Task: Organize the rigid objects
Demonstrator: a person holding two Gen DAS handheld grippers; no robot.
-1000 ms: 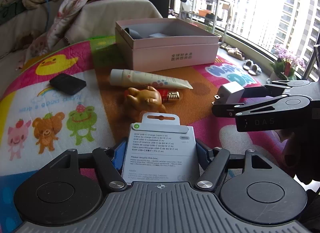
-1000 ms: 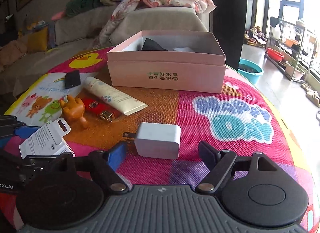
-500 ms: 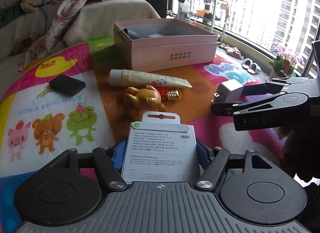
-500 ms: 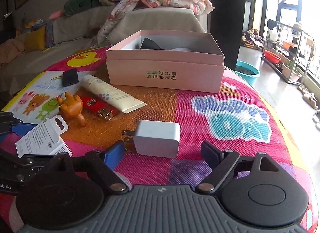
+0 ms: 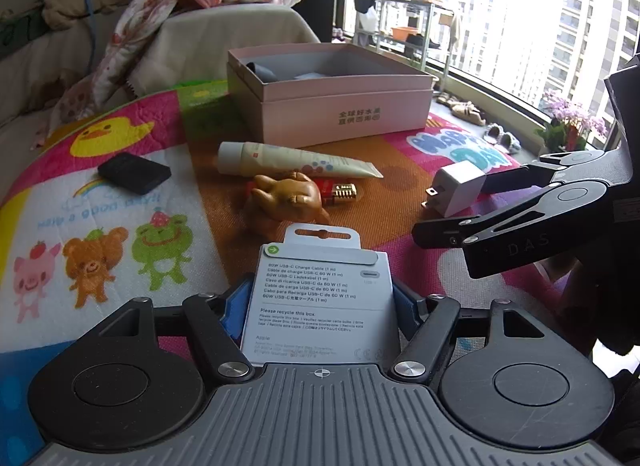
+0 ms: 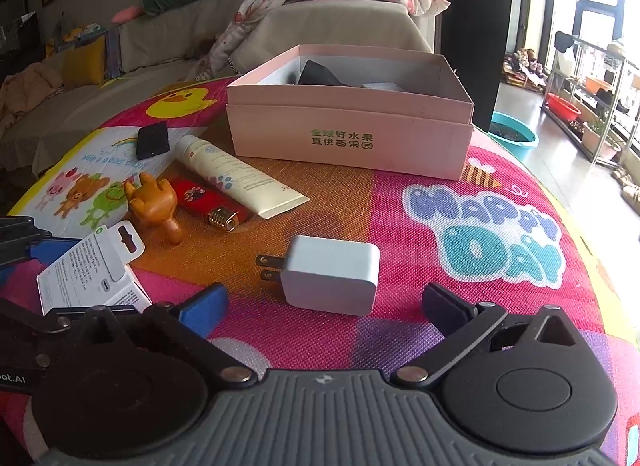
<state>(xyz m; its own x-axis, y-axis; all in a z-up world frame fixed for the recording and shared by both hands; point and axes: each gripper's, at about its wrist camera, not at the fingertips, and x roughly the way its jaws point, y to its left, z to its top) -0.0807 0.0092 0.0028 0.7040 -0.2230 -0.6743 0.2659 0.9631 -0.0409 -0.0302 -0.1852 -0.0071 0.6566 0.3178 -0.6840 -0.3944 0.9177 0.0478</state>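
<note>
One white cardboard cable box sits clamped in the left gripper jaws, near edge. The right gripper jaws are opening around one smooth white charger, not touching it. Beyond lie one tube, one red lighter, one wooden figurine, one black slab and one open pink box.

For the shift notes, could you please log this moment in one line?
left gripper: shut on cable box | right gripper: opening, charger ahead, unheld

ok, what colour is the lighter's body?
Red, with a gold metal cap; the lighter shows best in the right wrist view.
</note>
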